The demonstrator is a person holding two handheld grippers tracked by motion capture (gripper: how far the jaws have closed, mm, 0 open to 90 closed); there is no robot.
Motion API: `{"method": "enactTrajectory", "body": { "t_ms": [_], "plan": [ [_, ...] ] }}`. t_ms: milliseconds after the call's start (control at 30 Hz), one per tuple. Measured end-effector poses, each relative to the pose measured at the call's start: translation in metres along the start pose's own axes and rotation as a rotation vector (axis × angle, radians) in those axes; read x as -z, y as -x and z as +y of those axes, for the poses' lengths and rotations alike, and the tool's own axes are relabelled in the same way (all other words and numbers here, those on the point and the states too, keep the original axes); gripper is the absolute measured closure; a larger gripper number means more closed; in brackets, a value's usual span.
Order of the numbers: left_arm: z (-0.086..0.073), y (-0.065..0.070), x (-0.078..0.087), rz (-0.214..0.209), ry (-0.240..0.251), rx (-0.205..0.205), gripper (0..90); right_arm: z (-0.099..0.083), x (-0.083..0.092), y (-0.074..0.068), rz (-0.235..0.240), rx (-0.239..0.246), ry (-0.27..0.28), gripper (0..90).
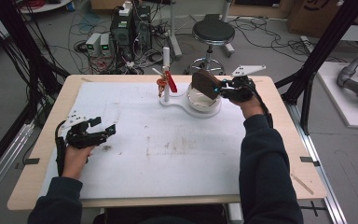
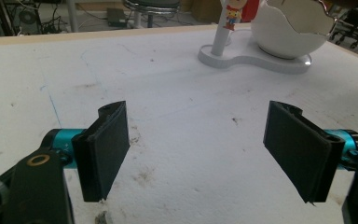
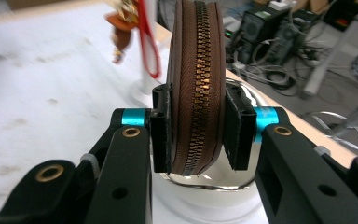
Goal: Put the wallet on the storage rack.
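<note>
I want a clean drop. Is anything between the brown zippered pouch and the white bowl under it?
Nothing visible. The right gripper holds the brown zippered pouch just above the white bowl; the figurine stand's post stands off to the side.

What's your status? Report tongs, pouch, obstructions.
Right tongs clamped on brown zip pouch, above white egg bowl. Left tongs open on the mat, idle. Nothing blocking.
</note>
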State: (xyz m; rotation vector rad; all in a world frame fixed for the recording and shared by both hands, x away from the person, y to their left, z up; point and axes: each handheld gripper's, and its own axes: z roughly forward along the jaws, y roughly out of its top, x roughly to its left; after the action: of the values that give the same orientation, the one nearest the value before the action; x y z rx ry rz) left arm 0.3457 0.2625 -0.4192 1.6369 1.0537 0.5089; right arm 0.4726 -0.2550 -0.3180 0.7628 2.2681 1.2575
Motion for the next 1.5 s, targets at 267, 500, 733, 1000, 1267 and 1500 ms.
{"method": "enactTrajectory", "body": {
  "t_ms": [267, 500, 733, 1000, 1267, 1500],
  "plan": [
    [-0.002, 0.001, 0.0, -0.006, -0.001, 0.005, 22.3, -0.009, -0.025, 0.005, -0.016, 0.032, -0.075, 67.9],
    [-0.003, 0.001, 0.0, -0.013, -0.004, 0.011, 23.8, -0.01, -0.033, 0.005, -0.107, -0.063, -0.062, 44.6],
    [-0.003, 0.002, 0.0, -0.019, -0.002, 0.014, 23.8, -0.011, -0.015, 0.003, -0.096, -0.101, -0.047, 40.0],
    [-0.003, 0.002, 0.0, -0.023, 0.0, 0.011, 23.7, -0.011, 0.005, -0.003, -0.083, -0.139, -0.045, 35.0],
    [0.0, 0.003, 0.005, -0.027, 0.063, 0.003, 24.5, -0.044, 0.022, -0.022, -0.238, -0.118, -0.045, 30.1],
    [0.0, 0.006, 0.003, -0.055, 0.077, -0.037, 18.6, -0.089, 0.043, -0.037, -0.22, -0.21, -0.047, 21.0]
  ]
}}
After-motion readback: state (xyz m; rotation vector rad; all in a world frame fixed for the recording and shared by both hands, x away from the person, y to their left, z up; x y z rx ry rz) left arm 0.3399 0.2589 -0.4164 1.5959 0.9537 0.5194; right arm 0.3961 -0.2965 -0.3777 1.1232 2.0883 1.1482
